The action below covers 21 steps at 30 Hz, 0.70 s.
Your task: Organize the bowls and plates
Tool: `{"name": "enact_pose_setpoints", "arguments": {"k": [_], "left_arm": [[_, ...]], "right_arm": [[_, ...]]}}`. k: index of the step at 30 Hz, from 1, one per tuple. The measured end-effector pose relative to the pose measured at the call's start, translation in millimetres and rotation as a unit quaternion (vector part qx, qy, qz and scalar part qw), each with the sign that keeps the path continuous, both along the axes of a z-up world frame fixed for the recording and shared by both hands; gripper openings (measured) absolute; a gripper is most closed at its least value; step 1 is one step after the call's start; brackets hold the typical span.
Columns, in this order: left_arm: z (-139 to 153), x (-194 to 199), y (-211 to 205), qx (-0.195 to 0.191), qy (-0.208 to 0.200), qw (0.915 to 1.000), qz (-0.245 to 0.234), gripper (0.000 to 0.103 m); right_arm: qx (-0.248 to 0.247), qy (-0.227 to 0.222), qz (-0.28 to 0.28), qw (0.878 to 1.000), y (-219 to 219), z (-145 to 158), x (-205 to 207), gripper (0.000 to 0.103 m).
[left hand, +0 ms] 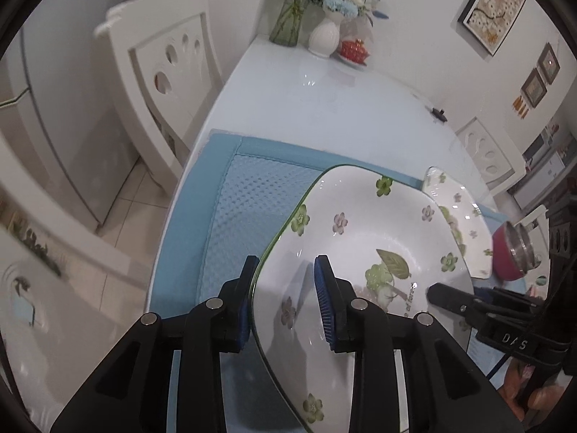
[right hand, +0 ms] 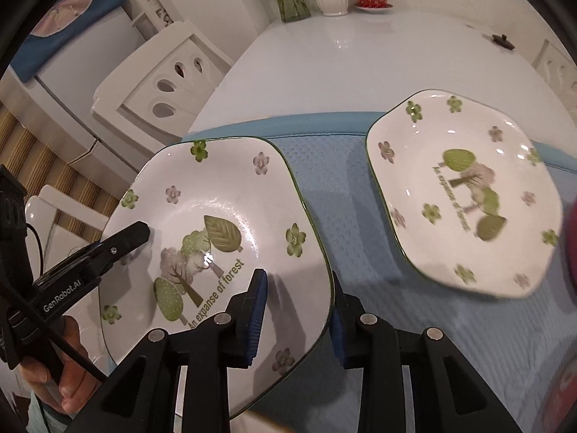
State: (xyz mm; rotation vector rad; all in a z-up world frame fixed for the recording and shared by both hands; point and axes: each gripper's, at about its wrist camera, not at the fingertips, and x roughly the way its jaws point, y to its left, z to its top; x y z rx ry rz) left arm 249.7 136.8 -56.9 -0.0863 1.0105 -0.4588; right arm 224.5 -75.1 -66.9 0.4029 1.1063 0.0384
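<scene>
White walls (left hand: 414,18) carry framed pictures (left hand: 494,7). White cut-out chairs (left hand: 169,72) flank the glossy white worktop (left hand: 342,115), which bears flower vases (left hand: 324,38). Pale tiles cover the floor (left hand: 122,209); a white fridge (left hand: 65,137) stands left.

Hidden edges and blurred china on a blue mat

Near rim of the large floral plate (left hand: 346,238) cut off at the bottom of the left wrist view; second plate (left hand: 458,216) half hidden behind it there, motion-blurred (right hand: 465,195) in the right wrist view, lettering unreadable. Red bowl (left hand: 505,252) partly masked by the right gripper (left hand: 450,296), merely a red smear (right hand: 571,238) at the frame edge. Grip of either gripper on the rim impossible to judge.
</scene>
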Motion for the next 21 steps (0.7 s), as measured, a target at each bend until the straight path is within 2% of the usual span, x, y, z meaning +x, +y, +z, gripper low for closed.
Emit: {"name": "enact_pose_setpoints", "arguments": {"k": [4, 8, 12, 21], "left_arm": [[16.9, -32.1, 5.8, -0.008, 0.001, 1.0000, 0.001, 0.027], [18.0, -65.1, 10.2, -0.007, 0.015, 0.9999, 0.003, 0.027], [5.7, -100.4, 16.2, -0.011, 0.052, 0.9986, -0.004, 0.027], [-16.1, -153.9, 14.8, 0.007, 0.086, 0.9962, -0.013, 0.027]], "right_arm": [[0.005, -0.001, 0.003, 1.000, 0.5, 16.1, -29.4, 0.030], [0.008, 0.014, -0.002, 1.000, 3.7, 23.0, -70.8, 0.030], [0.008, 0.036, -0.006, 0.999, 4.8, 18.2, -105.4, 0.030], [-0.010, 0.070, 0.001, 0.997, 8.2, 4.3, -164.7, 0.030]]}}
